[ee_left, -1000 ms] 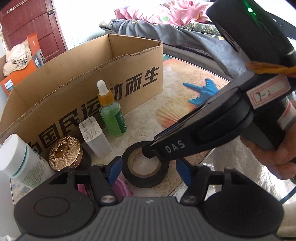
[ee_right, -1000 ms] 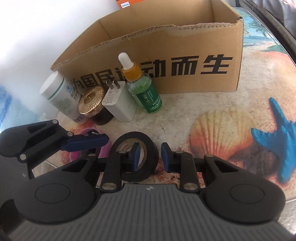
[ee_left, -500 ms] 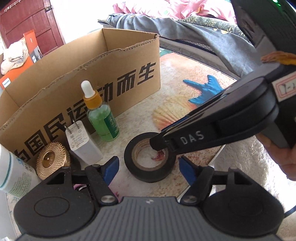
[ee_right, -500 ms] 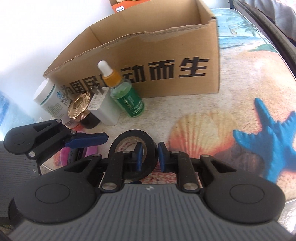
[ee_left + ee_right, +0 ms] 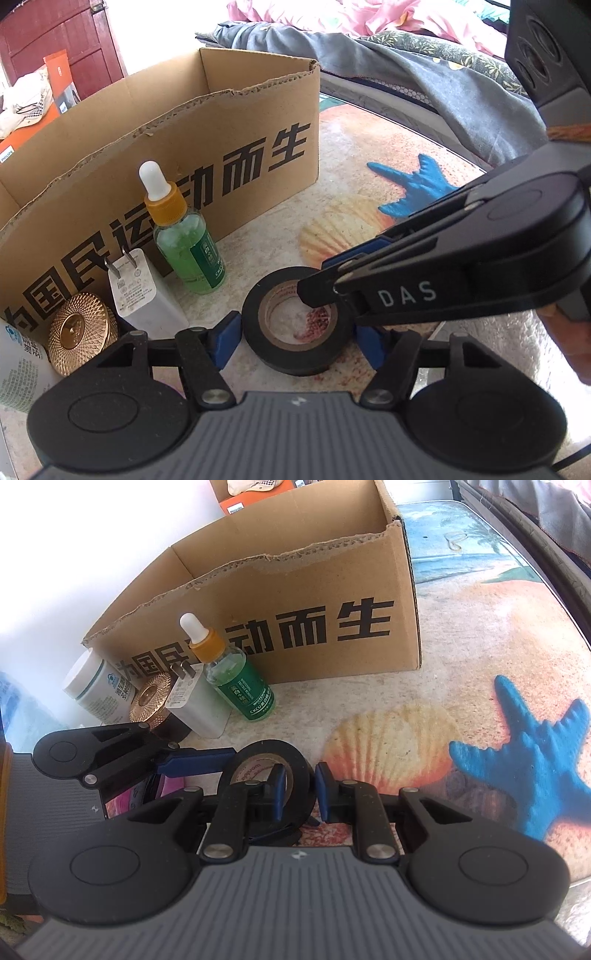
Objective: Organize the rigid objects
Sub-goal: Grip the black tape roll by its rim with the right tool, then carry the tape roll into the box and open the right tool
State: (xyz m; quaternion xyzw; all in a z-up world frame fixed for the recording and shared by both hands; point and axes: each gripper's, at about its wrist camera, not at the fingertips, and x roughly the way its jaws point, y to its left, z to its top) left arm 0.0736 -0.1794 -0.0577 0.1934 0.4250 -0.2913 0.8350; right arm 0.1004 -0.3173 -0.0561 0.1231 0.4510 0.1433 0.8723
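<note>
"DAS" on the right tool; "动而生" on the cardboard box

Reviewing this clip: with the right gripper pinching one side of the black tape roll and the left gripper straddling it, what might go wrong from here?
1. The right gripper pinches only one wall of the tape roll; lifted, the roll may swing or slip.
2. The left gripper is closing around the same roll with the right's fingers in its hole; the two may collide.
3. The dropper bottle and charger plug stand close; a sideways drag might topple them.

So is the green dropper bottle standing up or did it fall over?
Standing up. The green dropper bottle rests on its base on the table, white dropper tip pointing up, in front of the cardboard box.
</note>
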